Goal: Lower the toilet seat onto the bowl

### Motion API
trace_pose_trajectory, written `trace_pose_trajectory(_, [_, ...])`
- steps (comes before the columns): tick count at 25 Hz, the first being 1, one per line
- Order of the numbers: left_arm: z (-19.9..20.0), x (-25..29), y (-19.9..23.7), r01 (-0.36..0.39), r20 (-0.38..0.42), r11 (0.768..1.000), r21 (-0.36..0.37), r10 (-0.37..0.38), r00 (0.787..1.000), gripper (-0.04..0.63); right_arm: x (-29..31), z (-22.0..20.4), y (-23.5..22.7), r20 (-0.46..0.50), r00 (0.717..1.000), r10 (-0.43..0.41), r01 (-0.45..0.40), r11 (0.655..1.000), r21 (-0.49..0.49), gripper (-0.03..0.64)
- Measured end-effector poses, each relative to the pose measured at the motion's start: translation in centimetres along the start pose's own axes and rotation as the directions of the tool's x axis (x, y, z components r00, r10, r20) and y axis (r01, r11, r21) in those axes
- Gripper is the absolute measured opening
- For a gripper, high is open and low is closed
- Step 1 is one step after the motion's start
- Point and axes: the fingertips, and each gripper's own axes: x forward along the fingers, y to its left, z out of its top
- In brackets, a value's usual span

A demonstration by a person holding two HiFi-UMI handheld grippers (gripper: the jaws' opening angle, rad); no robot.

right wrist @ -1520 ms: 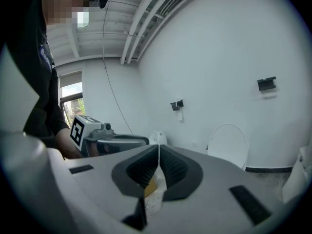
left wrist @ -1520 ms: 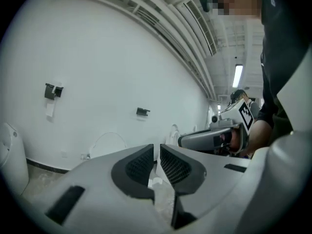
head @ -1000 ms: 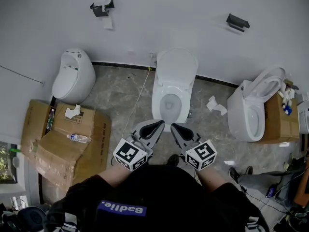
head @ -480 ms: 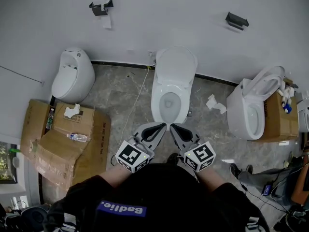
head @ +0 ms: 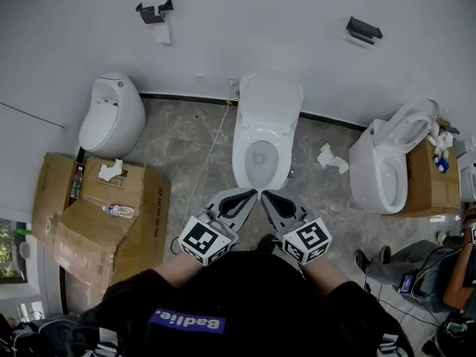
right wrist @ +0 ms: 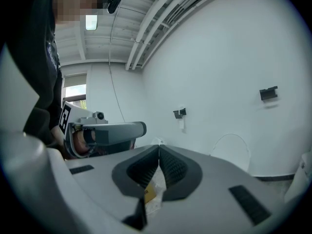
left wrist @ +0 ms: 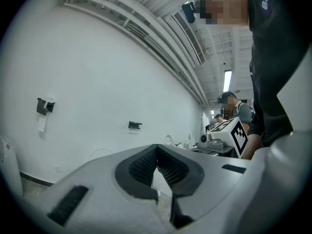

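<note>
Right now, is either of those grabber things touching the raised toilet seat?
Apart. The head view shows the left gripper and right gripper by the front of the bowl, with the whole open bowl between them and the raised seat at the wall.

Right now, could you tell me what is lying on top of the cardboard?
A plastic bottle and crumpled paper lie on the cardboard. Whatever is beneath it is covered.

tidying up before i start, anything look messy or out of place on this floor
Yes. A crumpled paper lies on the floor between the middle toilet and the right toilet. At the left, flattened cardboard is spread over the floor, with a plastic bottle and a tissue lying on it.
</note>
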Motion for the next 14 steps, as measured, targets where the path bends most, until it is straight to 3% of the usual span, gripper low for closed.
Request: trace_pose_trajectory(14, [0.0,0.13,-0.29,0.003,0.0,1.0,0.002,-0.003,1.0,0.016,-0.28,0.03,-0.23,0.002,1.0,-0.007,0.007,1.0,0.003,0.028])
